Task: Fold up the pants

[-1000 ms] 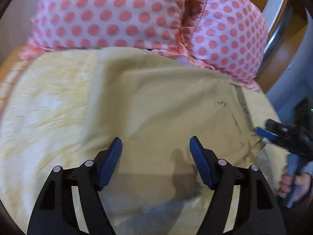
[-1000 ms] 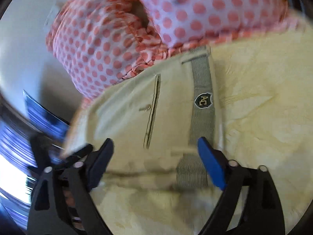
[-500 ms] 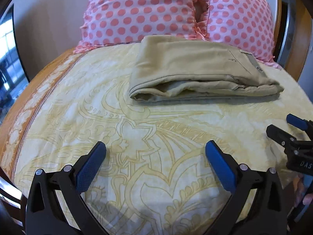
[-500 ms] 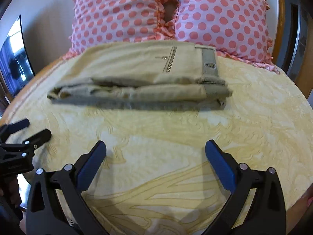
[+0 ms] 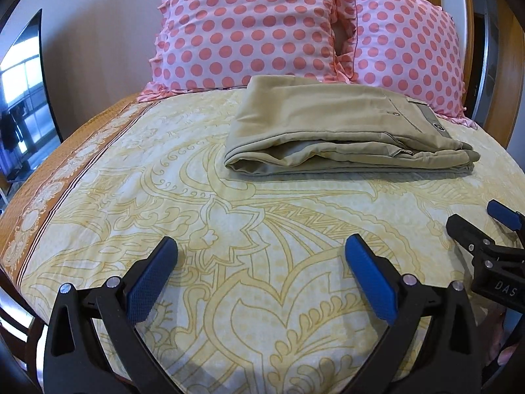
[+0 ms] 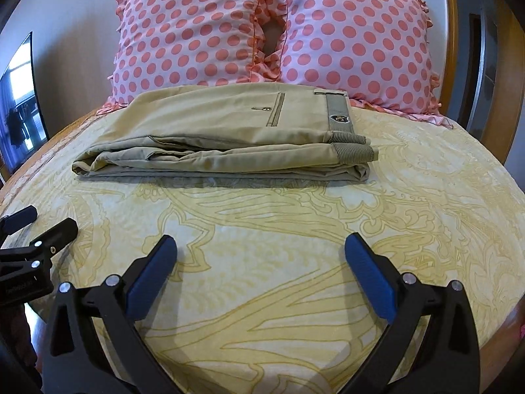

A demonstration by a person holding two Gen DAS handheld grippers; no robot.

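Bed, yellow-and-cream patterned sheet with an orange border down its left side, fills most of both views. Two pink pillows with coral dots stand side by side at the head, upright against the wall and wooden headboard.

Pants, khaki, lie folded in a flat layered stack on the sheet just in front of the pillows, far edge touching or nearly touching them. Waistband end with striped trim and a small dark badge sits at the stack's right; welt pocket with button just beside it. Folded edges face the cameras.

Left gripper hovers low over the near sheet, jaws spread wide, nothing between them, well apart from the pants. Right gripper likewise: jaws wide apart, empty, over bare sheet. Each gripper's tips show at the edge of the other's view.
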